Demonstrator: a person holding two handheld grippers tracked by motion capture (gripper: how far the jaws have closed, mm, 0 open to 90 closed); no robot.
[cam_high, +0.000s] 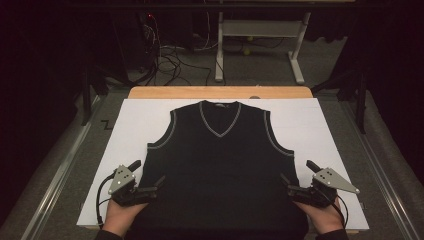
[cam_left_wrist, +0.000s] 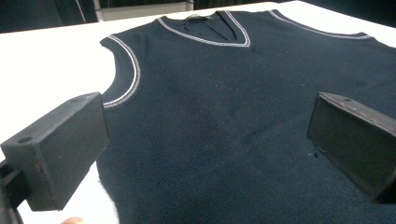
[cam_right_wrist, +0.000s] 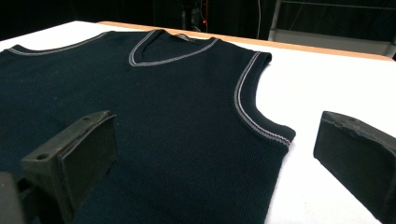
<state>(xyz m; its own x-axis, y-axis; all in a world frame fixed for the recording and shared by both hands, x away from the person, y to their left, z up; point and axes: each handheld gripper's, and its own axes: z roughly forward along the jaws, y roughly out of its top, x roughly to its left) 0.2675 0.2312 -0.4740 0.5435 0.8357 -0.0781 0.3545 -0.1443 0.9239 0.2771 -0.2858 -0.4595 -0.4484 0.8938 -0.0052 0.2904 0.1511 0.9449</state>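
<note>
Both tools have their jaws spread wide with nothing clamped between them. The left tool (cam_high: 148, 186) sits at the lower left edge of the vest (cam_high: 220, 165), the right tool (cam_high: 292, 186) at its lower right edge, each held in a hand down near the hem. In the left gripper view one jaw hangs over the white surface (cam_high: 320, 125) just outside the vest's side seam and the other over the knit; the right gripper view shows the mirror of that.

My worry from here is a poor bite. The knit lies flat against the surface, so jaws closing from this angle could skate over the top and catch nothing, or pinch just the upper layer and leave the back panel behind. If one side catches and the other slips, any lift or fold would drag the garment crooked. Ribbed knit also stretches, so a hard tug at the edge could pull it out of shape.

As for the vest itself: dark navy, sleeveless, V-neck, pale striped trim around the neckline and both armholes, spread smooth and face up at the middle of the surface, neck pointing away from the person.
</note>
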